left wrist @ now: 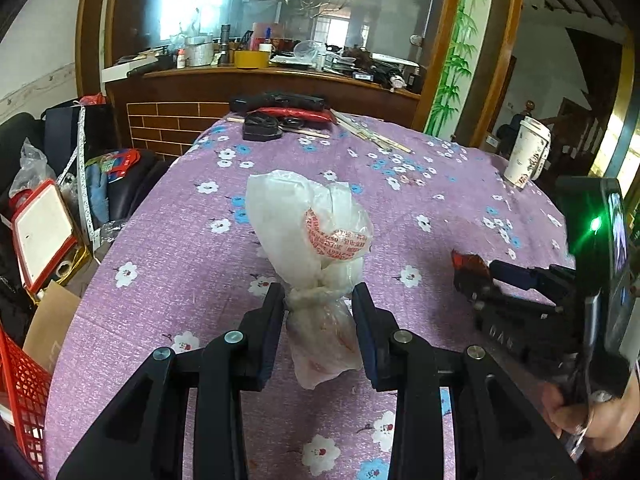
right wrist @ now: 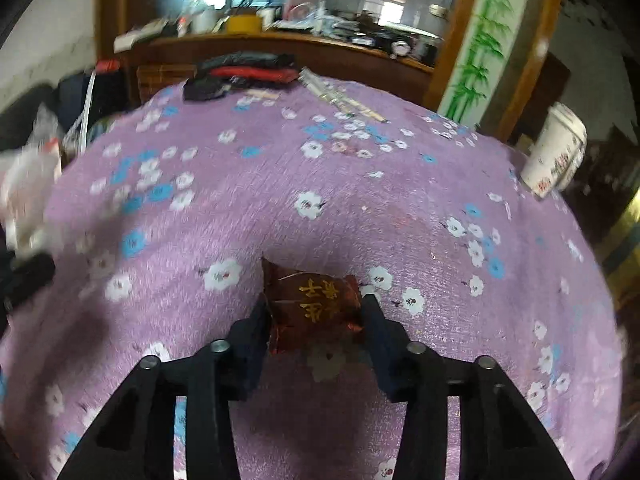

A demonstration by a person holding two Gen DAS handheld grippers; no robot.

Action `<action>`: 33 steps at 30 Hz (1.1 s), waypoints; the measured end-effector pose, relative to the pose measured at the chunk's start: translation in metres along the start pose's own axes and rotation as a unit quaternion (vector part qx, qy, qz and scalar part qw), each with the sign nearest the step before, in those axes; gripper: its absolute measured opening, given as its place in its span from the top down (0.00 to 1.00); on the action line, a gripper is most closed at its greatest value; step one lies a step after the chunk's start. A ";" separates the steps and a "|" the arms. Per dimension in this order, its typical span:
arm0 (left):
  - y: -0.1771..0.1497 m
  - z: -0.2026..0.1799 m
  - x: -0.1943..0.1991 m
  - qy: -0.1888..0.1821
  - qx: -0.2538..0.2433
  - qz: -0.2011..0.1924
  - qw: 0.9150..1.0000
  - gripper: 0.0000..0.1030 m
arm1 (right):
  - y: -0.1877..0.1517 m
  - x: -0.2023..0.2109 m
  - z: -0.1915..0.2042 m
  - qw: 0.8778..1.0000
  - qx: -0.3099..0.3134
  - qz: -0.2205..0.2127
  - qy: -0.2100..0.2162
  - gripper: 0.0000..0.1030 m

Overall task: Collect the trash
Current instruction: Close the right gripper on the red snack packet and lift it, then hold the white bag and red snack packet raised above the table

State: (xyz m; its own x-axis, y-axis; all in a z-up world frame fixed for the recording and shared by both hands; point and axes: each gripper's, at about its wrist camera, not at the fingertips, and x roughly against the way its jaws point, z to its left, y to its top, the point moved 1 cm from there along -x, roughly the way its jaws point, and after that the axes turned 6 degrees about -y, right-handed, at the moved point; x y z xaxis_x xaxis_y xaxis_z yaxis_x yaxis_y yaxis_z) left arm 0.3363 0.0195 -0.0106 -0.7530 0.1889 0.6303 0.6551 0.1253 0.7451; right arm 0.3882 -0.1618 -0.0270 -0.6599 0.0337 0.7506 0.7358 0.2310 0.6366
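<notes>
Left fingers (left wrist: 318, 296) pinch one knotted plastic bag (left wrist: 308, 232); right fingers (right wrist: 316, 310) clamp one red wrapper (right wrist: 310, 304); one paper cup (left wrist: 527, 152) stands apart.

A knotted white plastic bag (left wrist: 310, 236) with a ring of red print on its side lies lengthwise on the purple flowered tablecloth (left wrist: 180, 248). Its twisted knot sits between the two fingers of the left gripper (left wrist: 319, 300), which touch it on either side; the puffed larger part extends beyond the fingertips, and a smaller tail lies back between the fingers.

A dark red candy wrapper (right wrist: 312, 306) with gold characters, crinkled and shiny, is pinched between the fingers of the right gripper (right wrist: 314, 312), projecting past their tips, just above the cloth.
</notes>
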 end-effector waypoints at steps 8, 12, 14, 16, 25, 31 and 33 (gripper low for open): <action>-0.001 -0.006 0.003 0.000 -0.010 -0.007 1.000 0.68 | -0.012 0.049 -0.020 0.991 -0.095 -0.026 0.086 0.67; -0.003 -0.011 0.005 0.002 -0.022 -0.013 1.000 0.68 | -0.024 0.067 -0.022 0.977 -0.137 -0.068 0.147 0.67; -0.004 -0.015 0.006 0.007 -0.030 -0.016 0.999 0.68 | -0.027 0.067 -0.021 0.974 -0.142 -0.072 0.161 0.67; -0.006 -0.018 0.005 0.009 -0.038 -0.014 0.999 0.68 | -0.028 0.067 -0.021 0.971 -0.143 -0.073 0.176 0.67; -0.008 -0.021 0.002 0.015 -0.046 -0.010 0.999 0.68 | -0.031 0.066 -0.024 0.965 -0.140 -0.079 0.206 0.67; -0.009 -0.021 0.001 0.018 -0.048 -0.009 0.999 0.68 | -0.033 0.070 -0.022 0.963 -0.139 -0.079 0.218 0.67; -0.010 -0.021 0.000 0.019 -0.050 -0.007 0.999 0.68 | -0.033 0.071 -0.020 0.964 -0.134 -0.080 0.217 0.67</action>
State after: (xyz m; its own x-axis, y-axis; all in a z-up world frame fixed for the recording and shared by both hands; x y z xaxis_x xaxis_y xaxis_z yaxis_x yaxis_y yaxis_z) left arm 0.3283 -0.0019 -0.0134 -0.7649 0.1512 0.6262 0.6366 0.0284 0.7707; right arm 0.3200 -0.1866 0.0085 -0.6863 -0.4039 0.6049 0.6804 -0.0624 0.7302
